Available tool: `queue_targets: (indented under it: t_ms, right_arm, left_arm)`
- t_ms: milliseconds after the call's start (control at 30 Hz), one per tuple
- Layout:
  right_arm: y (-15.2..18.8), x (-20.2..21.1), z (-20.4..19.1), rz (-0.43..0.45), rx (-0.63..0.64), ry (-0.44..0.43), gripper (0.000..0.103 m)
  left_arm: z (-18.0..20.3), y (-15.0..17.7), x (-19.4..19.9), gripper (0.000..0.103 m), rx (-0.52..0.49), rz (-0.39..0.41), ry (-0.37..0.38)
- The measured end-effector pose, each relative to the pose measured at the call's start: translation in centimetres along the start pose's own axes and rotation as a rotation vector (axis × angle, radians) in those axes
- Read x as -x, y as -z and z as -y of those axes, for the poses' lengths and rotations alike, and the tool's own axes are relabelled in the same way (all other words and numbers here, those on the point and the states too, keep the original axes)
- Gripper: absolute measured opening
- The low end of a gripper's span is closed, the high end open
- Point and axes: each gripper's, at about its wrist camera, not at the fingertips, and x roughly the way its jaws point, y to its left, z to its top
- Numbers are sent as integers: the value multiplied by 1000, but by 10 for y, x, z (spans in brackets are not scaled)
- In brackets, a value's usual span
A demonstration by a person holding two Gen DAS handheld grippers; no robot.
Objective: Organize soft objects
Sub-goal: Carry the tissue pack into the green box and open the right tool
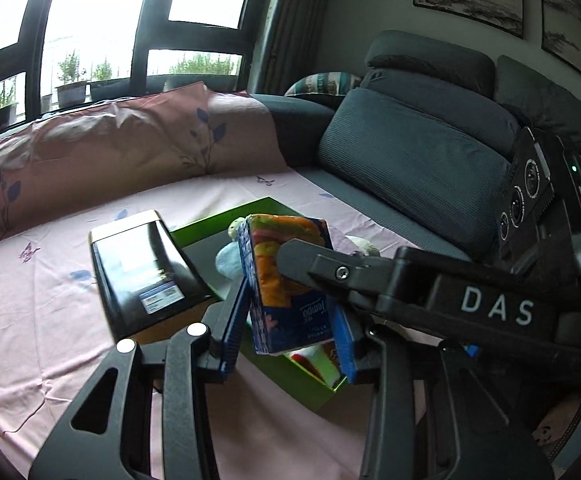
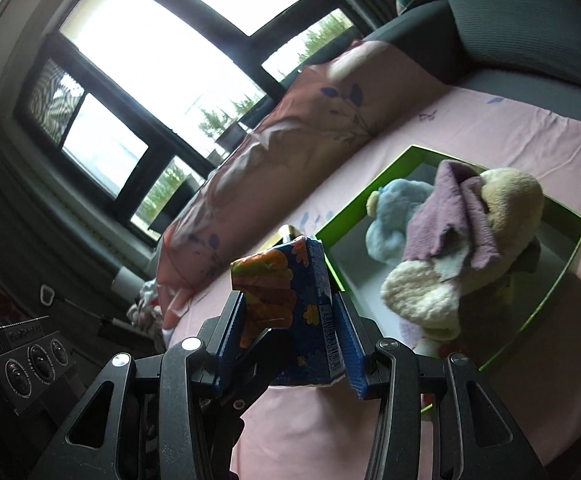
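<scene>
Blue-padded left tongs [image 1: 290, 332] and right tongs [image 2: 290, 344] both clamp the tissue pack [image 1: 286, 280].

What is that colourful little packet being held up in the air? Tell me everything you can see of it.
The tissue pack is a soft, plastic-wrapped block, dark blue with small flowers and orange, yellow and green patches, with printed lettering and a barcode strip on its sides. It is held off the pink sheet, tilted, beside the green box. Both tools grip it: the right gripper clamps its sides, and the left gripper holds it too. Its wrapper looks slightly squeezed.
</scene>
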Motion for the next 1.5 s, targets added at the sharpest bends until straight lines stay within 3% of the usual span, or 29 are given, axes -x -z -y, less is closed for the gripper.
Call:
queue_targets:
  t_ms: [233, 300, 533, 633, 767, 933, 1033, 1267, 1400, 1500]
  right_arm:
    - [-6, 16, 60, 45, -175, 39, 48]
    - [-8, 16, 67, 56, -183, 84, 48]
    - [-10, -2, 91, 11, -237, 136, 48]
    - [-10, -8, 93, -22, -223, 165, 48]
    - [-11, -10, 92, -14, -212, 208, 48]
    - [-10, -6, 94, -11, -215, 235, 49]
    - [-14, -2, 88, 12, -206, 263, 56]
    - [-13, 13, 70, 67, -165, 257, 76]
    - [-11, 20, 54, 83, -125, 260, 86]
    - [-9, 31, 41, 109, -88, 283, 87]
  left_arm:
    - [28, -3, -54, 40, -16, -101, 80]
    - [36, -5, -64, 36, -23, -125, 105]
    - [36, 1, -97, 37, -31, -205, 59]
    - [31, 3, -104, 39, -20, -217, -29]
    - [28, 3, -106, 40, -3, -231, -40]
    - [27, 3, -98, 53, -19, -215, -71]
    - [23, 0, -86, 65, 12, -203, -56]
    - [16, -8, -36, 90, 26, -91, -131]
    - [11, -9, -13, 90, 33, -64, -159]
    - [10, -8, 4, 91, 20, -42, -196]
